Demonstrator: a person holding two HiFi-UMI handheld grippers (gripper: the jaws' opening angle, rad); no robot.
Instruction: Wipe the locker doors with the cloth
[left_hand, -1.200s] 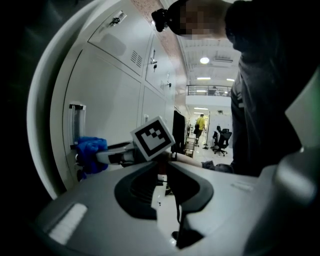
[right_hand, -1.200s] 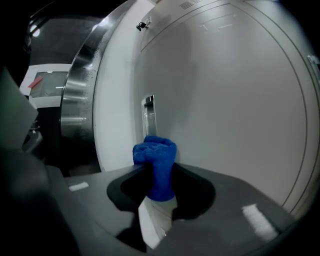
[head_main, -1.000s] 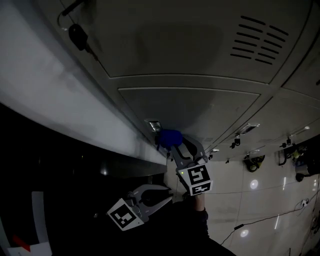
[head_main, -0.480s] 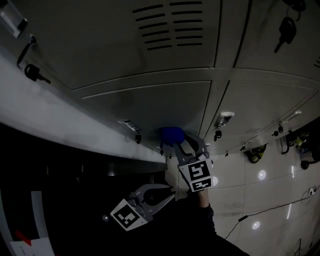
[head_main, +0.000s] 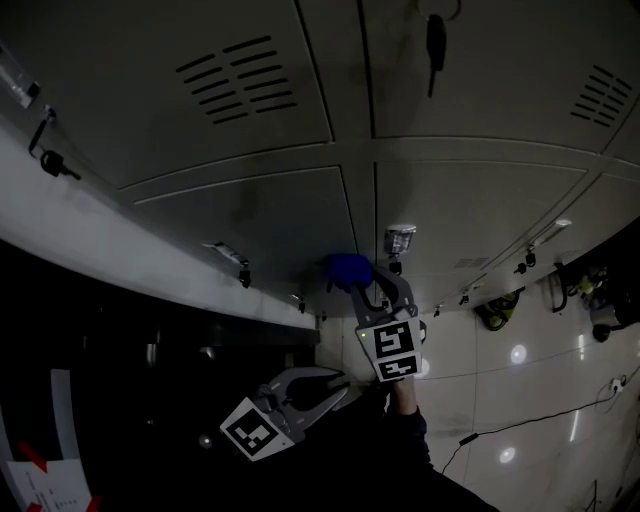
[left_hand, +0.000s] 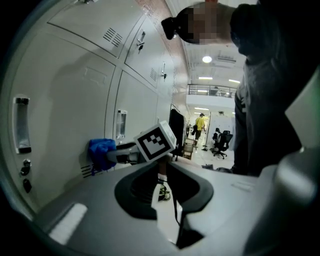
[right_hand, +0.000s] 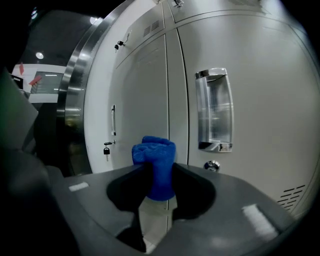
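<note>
A: Head view?
B: The right gripper (head_main: 358, 286) sits at 12 o'clock from the left gripper (head_main: 336, 388). It clamps a blue cloth (head_main: 347, 269) that looks pressed to a locker door (head_main: 270, 215), at 8 o'clock of a handle (head_main: 399, 240).
A: Left gripper view?
B: The jaws are a little apart with nothing between them, and floor shows through the gap. The cloth is at 9 o'clock, against the door.
A: Right gripper view?
B: The jaws are squeezed on the cloth at centre, its bunched end past the tips. The handle is at 2 o'clock with a lock (right_hand: 212, 165) under it. A key (right_hand: 106, 149) hangs at 9 o'clock.
</note>
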